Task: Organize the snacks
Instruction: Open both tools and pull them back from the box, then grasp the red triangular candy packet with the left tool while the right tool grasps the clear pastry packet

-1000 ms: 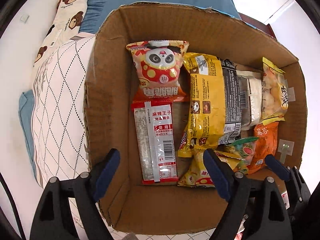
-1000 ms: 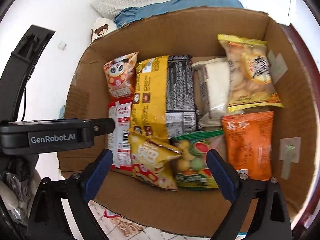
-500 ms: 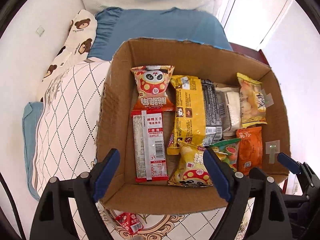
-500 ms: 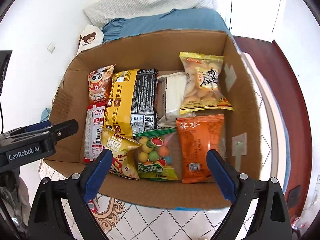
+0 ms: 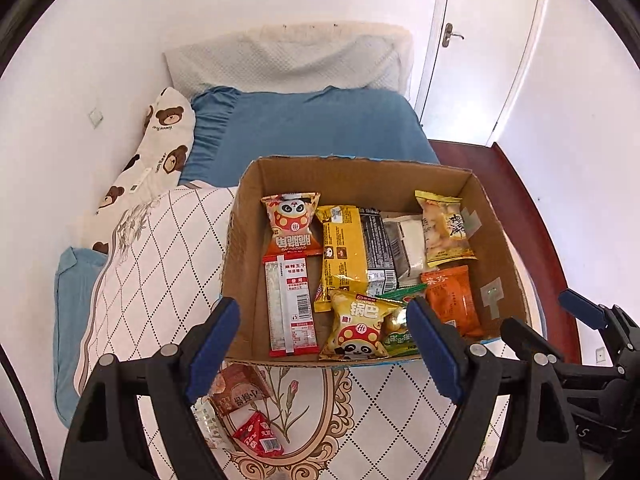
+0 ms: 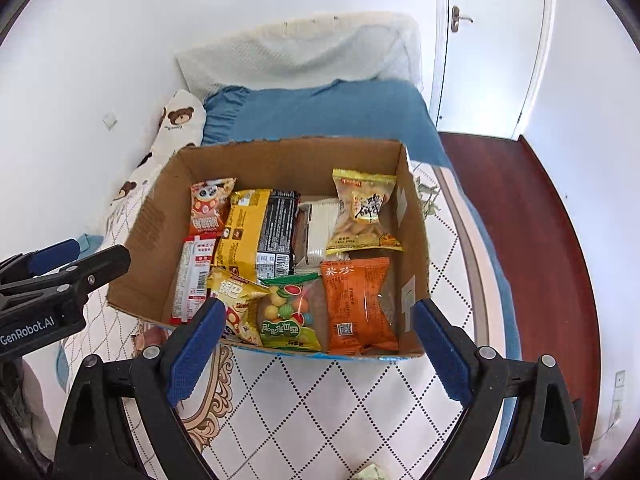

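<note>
Two grippers: I have my left gripper (image 5: 322, 344) and my right gripper (image 6: 316, 350) both hanging above the near edge of the box, angled down at it.
Left gripper state: blue pads spread wide apart, nothing between them.
Right gripper state: pads also wide apart, nothing held.
Cardboard box (image 5: 240, 248): open-topped, sitting on the quilted bedspread (image 5: 160, 264) of the bed, snacks lying flat inside.
Left column in box: panda snack bag (image 5: 292, 224) at the far end, a long red-and-white spicy strip pack (image 5: 290, 304) just in front of it.
Middle of box: yellow-and-black pack (image 5: 348, 248) beside a whitish pack (image 5: 410, 242); the mushroom-print yellow bag (image 5: 358, 326) and a green candy bag (image 6: 290, 312) sit nearest me.
Right side of box: yellow biscuit bag (image 6: 364, 210) at the far end, orange bag (image 6: 358, 304) in front of it.
Outside the box: a brown snack pack (image 5: 238, 394) and a small red packet (image 5: 258, 434) lie on the bedspread just before the near wall, under my left gripper.
Surroundings: blue pillow (image 5: 312, 128) and bear-print pillow (image 5: 160, 148) beyond the box, white door (image 5: 484, 48) at the back.
</note>
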`<state>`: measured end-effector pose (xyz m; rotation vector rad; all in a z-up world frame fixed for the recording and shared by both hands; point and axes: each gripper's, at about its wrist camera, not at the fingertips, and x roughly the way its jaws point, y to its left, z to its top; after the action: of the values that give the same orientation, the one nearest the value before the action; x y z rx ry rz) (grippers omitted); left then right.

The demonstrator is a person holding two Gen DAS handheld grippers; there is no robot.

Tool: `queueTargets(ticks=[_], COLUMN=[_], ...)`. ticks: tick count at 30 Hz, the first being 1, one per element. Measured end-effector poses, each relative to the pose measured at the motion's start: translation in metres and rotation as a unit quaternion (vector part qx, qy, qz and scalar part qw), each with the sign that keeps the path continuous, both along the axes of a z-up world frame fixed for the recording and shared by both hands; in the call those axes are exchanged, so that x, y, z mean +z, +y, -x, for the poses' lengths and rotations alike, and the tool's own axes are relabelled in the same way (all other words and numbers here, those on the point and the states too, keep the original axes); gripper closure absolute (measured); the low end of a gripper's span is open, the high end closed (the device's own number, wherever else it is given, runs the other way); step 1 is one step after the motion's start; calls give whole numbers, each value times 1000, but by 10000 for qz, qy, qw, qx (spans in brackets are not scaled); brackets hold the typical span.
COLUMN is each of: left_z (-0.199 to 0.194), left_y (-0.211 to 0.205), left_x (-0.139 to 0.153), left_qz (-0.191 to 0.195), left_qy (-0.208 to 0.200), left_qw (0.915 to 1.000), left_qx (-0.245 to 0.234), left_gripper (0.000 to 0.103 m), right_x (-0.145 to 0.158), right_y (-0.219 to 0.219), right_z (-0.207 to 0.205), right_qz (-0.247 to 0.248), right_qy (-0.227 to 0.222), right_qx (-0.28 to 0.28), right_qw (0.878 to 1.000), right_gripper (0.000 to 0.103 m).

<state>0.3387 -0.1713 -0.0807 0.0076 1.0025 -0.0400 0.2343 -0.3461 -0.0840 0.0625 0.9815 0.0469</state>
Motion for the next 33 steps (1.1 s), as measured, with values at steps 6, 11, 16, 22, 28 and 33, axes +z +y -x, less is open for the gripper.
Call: queueTargets(ticks=[6, 11, 16, 22, 28, 33], left_z=[29, 45, 59, 80, 108, 131], left_y=[-5, -8, -3, 12, 37, 67], left_x=[23, 29, 17, -36, -112, -158], left_qz=[87, 102, 175, 107, 162, 252], left_qy=[-418, -571, -457, 191, 1141, 1747], left_qw=[9991, 9983, 9988, 9995, 9918, 9797], left_qx=[-30, -46, 30, 210, 549, 949], left_gripper=[18, 18, 18, 18, 18, 18], right_x=[26, 35, 33, -11, -97, -162], right_y=[4, 5, -3, -34, -79, -84], right_z=[31, 52, 68, 91, 125, 144], right_qz=[35, 19, -192, -574, -961, -1360], right_qy=[-432, -584, -544, 125, 1296, 1933], right_qx=[-86, -173, -277, -539, -1121, -1310], right_qw=[9990, 9981, 9980, 9968, 9805, 9628], right_gripper=[6, 6, 6, 6, 6, 8])
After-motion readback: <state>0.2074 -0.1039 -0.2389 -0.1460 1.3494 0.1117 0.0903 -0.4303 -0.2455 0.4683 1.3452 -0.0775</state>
